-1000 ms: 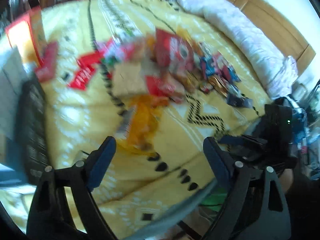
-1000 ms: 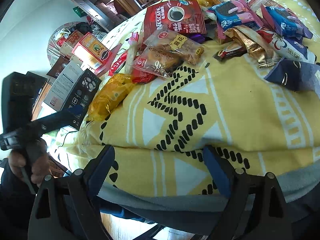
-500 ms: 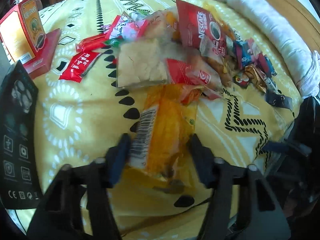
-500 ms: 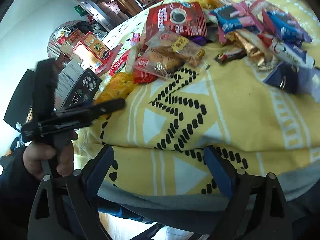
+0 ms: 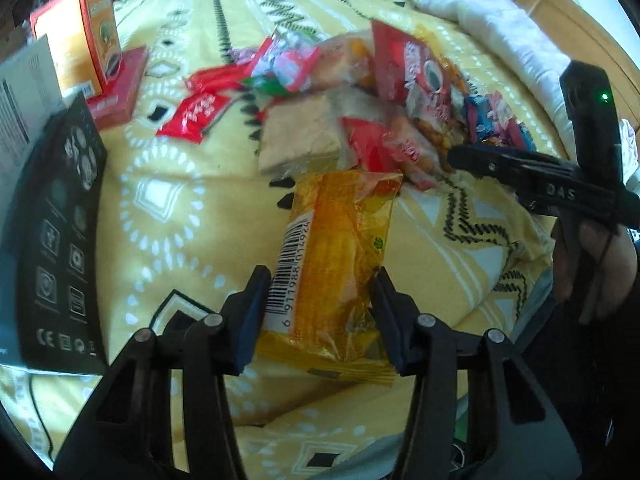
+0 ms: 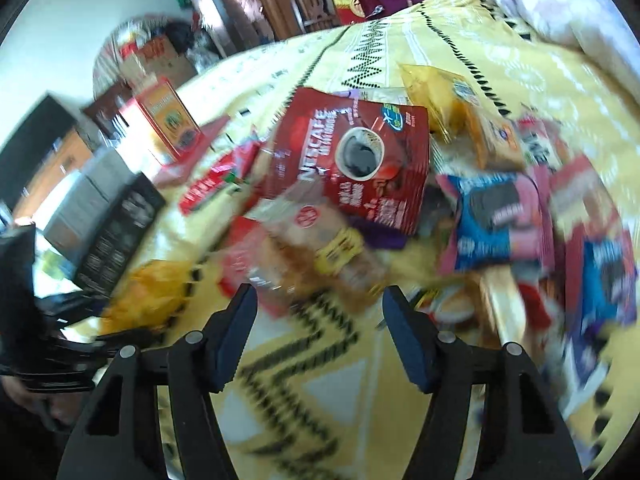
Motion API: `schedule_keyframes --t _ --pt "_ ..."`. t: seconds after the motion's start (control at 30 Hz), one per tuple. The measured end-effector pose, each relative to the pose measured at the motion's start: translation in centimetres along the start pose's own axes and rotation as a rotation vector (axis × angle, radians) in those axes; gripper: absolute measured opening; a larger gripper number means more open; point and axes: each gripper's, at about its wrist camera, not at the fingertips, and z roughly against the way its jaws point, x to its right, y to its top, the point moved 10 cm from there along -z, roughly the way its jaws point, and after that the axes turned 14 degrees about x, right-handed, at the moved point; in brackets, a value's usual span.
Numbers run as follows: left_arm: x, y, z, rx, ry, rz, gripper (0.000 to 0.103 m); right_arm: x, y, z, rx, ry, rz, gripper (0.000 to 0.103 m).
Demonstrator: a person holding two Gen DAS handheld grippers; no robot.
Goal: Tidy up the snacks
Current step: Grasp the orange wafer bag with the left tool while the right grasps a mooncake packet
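Note:
A yellow snack packet [image 5: 336, 256] with a barcode lies on the yellow bedspread [image 5: 160, 208]. My left gripper [image 5: 320, 292] straddles the packet's near end, its fingers against both sides, closed on it. The packet also shows in the right wrist view [image 6: 148, 296] at the left. My right gripper [image 6: 318, 312] is open and empty, just short of a clear biscuit pack [image 6: 320, 248] below a red Nescafe bag [image 6: 356, 156]. The right gripper appears in the left wrist view [image 5: 532, 180] over the pile.
Several snack packets lie heaped mid-bed: a pale cracker pack [image 5: 304, 136], red sachets [image 5: 192, 116], blue cookie packs [image 6: 488, 220]. A black box [image 5: 56, 240] and an orange box [image 5: 88, 36] stand at the left. A white pillow [image 5: 480, 8] lies far right.
My left gripper moved forward onto the yellow packet and narrowed around it. My right gripper swung forward from the bed's edge toward the snack pile.

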Motion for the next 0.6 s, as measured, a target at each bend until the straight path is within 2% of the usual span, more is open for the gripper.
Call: schedule_keyframes --t 0.07,0.17,0.27,0.33,0.4,0.5,0.6 --pt "-0.2 -0.2 -0.2 0.005 -0.005 0.022 0.055 0.3 0.3 -1.0 -0.006 -0.012 0.024 0.069" --pt "-0.3 -0.1 -0.8 0.022 0.013 0.020 0.073 0.0 0.6 -2.3 -0.007 -0.001 0.063 0.069" --pt "-0.2 -0.1 -1.4 0.024 0.023 0.018 0.076 -0.2 0.6 -3.5 -0.007 0.027 0.073 0.069" --pt "-0.3 0.1 -1.7 0.016 0.029 0.020 0.074 -0.1 0.6 -3.5 -0.006 0.038 0.053 0.065" --pt "0.0 0.1 -1.6 0.009 0.020 0.015 0.053 -0.4 0.2 -3.1 -0.015 0.042 0.042 0.053" --pt "0.2 0.2 -0.9 0.022 0.025 -0.008 0.047 -0.8 -0.2 -1.5 -0.005 0.039 0.020 0.050" --pt "0.4 0.8 0.6 0.064 0.030 -0.018 0.046 -1.1 0.0 0.6 0.033 0.038 -0.016 0.049"
